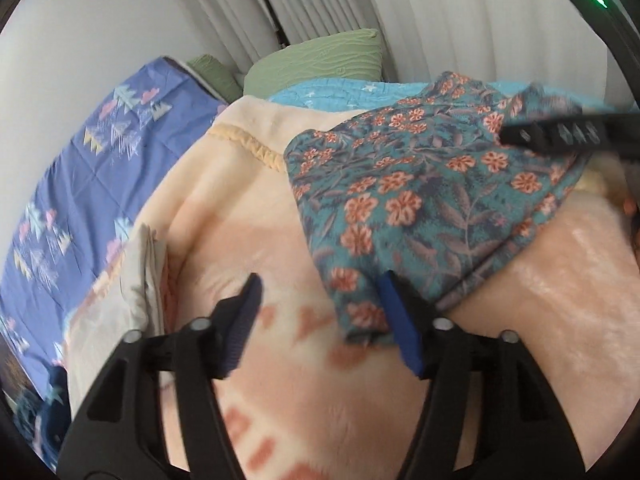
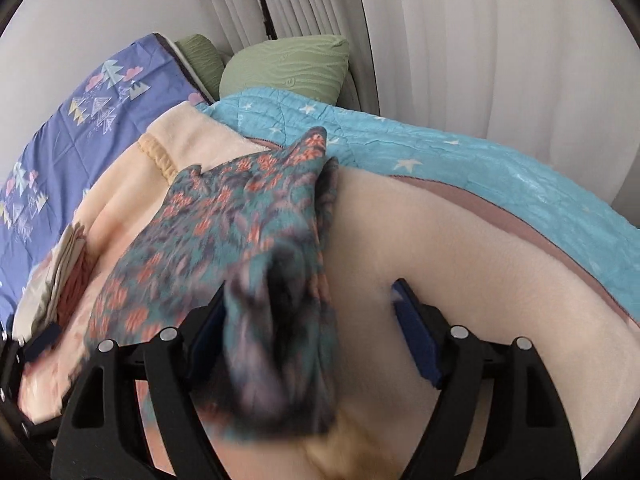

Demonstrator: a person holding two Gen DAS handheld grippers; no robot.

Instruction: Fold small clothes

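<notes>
Left wrist view — garment: a teal floral garment (image 1: 420, 200) with orange flowers lay spread on a peach fleece blanket (image 1: 304, 380) on the bed.
Left wrist view — left tongs (image 1: 324, 320): stood wide apart; the near corner of the floral cloth lay against the inner face of one blue pad (image 1: 400, 328), the other pad was clear of it, so nothing was clamped.
Left wrist view — right tongs (image 1: 560, 134): reached in from the upper right over the far edge of the cloth; from here I could not tell how they stood.
Left wrist view — surroundings: a folded pale cloth (image 1: 136, 280) lay on the blanket to the left, a blue patterned sheet (image 1: 80, 168) beyond it, green pillows (image 1: 316, 62) at the head.
Right wrist view — right tongs (image 2: 308, 312): wide apart, a blurred bunch of the floral cloth (image 2: 256, 240) draped over and between them, resting against one pad but not pinched.
Right wrist view — bed: a turquoise star quilt (image 2: 460, 160) lay behind the blanket.
Step in hand: judged as a fold being laid or regripped, the cloth loose at both ends.
Next move: likely calls for closing on an edge or corner at each side, then carrying one side flat across the other without dragging the blanket.
</notes>
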